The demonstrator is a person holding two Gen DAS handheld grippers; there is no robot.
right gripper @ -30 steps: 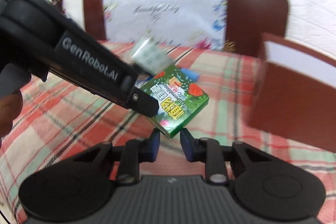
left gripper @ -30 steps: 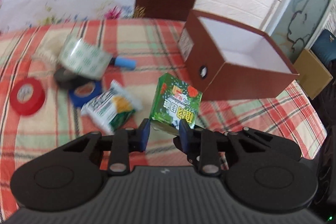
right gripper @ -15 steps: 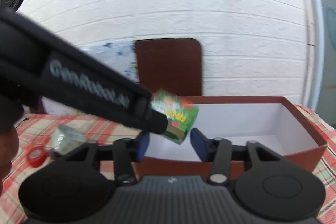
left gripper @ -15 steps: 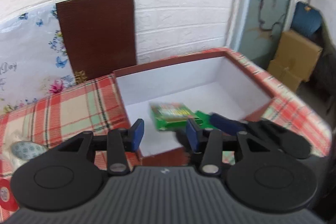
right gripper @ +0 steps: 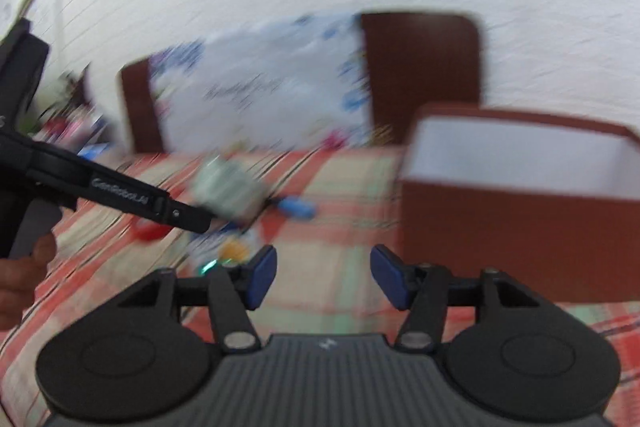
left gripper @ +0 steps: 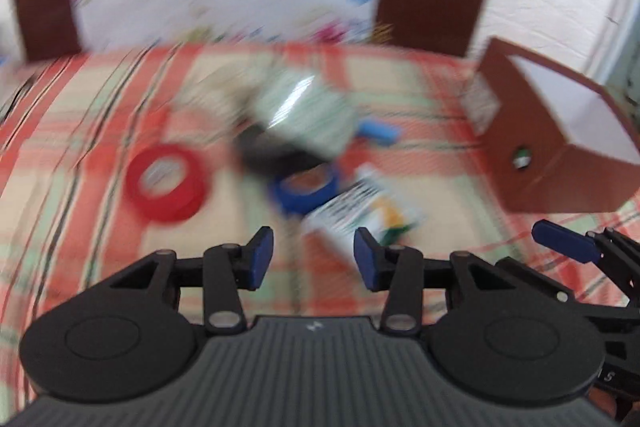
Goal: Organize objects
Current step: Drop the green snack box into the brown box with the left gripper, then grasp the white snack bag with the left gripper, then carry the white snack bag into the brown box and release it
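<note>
Brown box right of both tools, left and right, wide apart, empty.

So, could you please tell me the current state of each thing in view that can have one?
Left gripper: open, holding nothing.
Right gripper: open, holding nothing.
Brown cardboard box: open-topped, upright on the plaid cloth.
Red tape roll: lying flat.
Blue tape roll: lying flat.
White snack packet: lying on the cloth.

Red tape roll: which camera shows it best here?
The left wrist view. The red tape roll lies whole and unobstructed on the plaid cloth, though motion-blurred. The right wrist view shows only a red sliver, mostly hidden behind the left claw's finger.
</note>
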